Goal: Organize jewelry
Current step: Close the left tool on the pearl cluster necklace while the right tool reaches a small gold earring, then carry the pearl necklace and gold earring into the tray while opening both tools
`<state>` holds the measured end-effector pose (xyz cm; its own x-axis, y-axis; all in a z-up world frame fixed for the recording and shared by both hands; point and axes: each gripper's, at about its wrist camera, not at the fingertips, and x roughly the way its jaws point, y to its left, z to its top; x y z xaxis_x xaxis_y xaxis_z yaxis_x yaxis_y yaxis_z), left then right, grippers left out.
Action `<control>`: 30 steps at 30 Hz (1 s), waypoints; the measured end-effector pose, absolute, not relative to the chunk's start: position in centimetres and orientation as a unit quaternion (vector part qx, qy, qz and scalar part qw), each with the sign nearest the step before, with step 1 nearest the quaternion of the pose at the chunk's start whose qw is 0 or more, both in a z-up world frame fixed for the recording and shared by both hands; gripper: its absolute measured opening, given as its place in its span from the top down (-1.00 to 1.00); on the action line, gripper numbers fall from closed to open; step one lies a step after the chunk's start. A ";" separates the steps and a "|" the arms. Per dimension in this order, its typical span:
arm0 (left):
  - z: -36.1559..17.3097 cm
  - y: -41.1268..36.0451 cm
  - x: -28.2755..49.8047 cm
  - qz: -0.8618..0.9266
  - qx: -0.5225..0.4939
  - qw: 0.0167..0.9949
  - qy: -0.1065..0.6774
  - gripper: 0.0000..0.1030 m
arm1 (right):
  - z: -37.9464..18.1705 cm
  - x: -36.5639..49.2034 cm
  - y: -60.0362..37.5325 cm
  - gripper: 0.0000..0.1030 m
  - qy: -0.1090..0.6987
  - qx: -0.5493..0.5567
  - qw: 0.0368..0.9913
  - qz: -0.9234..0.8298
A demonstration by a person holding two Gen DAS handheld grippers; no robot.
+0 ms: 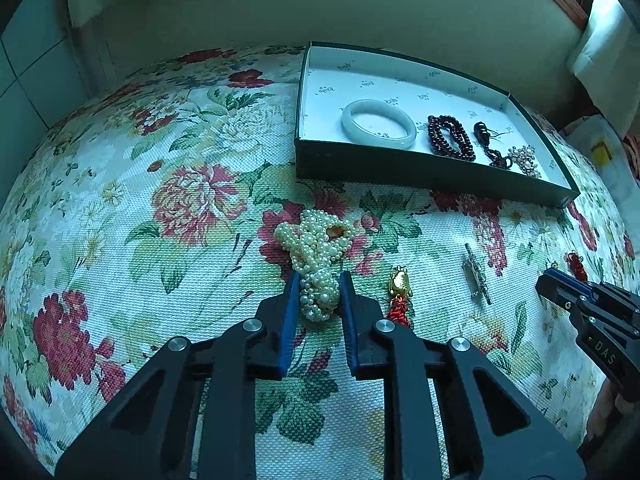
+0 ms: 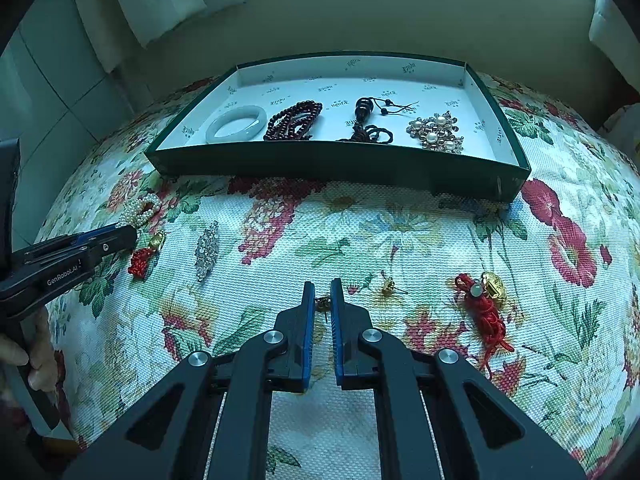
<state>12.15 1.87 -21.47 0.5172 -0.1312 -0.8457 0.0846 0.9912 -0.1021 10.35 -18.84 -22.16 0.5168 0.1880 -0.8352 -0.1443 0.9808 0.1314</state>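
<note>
- Left claw (image 1: 319,282): we see its jaws clasping the pearls (image 1: 316,256) on the table (image 1: 120,240).
- Right claw (image 2: 322,292): narrowly parted around a half-hidden gold earring (image 2: 322,304); grip unclear.
- Box (image 2: 340,160) beyond.

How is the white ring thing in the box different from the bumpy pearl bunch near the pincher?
The white bangle is one smooth, solid hoop; the pearl bunch is many tiny beads clumped in a heap. The bangle lies inside the green box; the pearls lie outside on the flowery cloth, between the left gripper fingers. The bangle has an open middle; the pearls are tangled. Both are pale.
</note>
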 end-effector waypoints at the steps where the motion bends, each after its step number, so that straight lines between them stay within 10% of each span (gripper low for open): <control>1: -21.4 2.0 12.2 -0.062 -0.026 0.870 0.488 0.63 | -22.2 10.3 -18.9 0.85 0.482 0.023 0.871 0.095; 30: -16.7 1.7 12.0 -0.092 -0.054 0.889 0.446 0.66 | -20.1 10.5 -19.5 0.85 0.465 0.039 0.879 0.095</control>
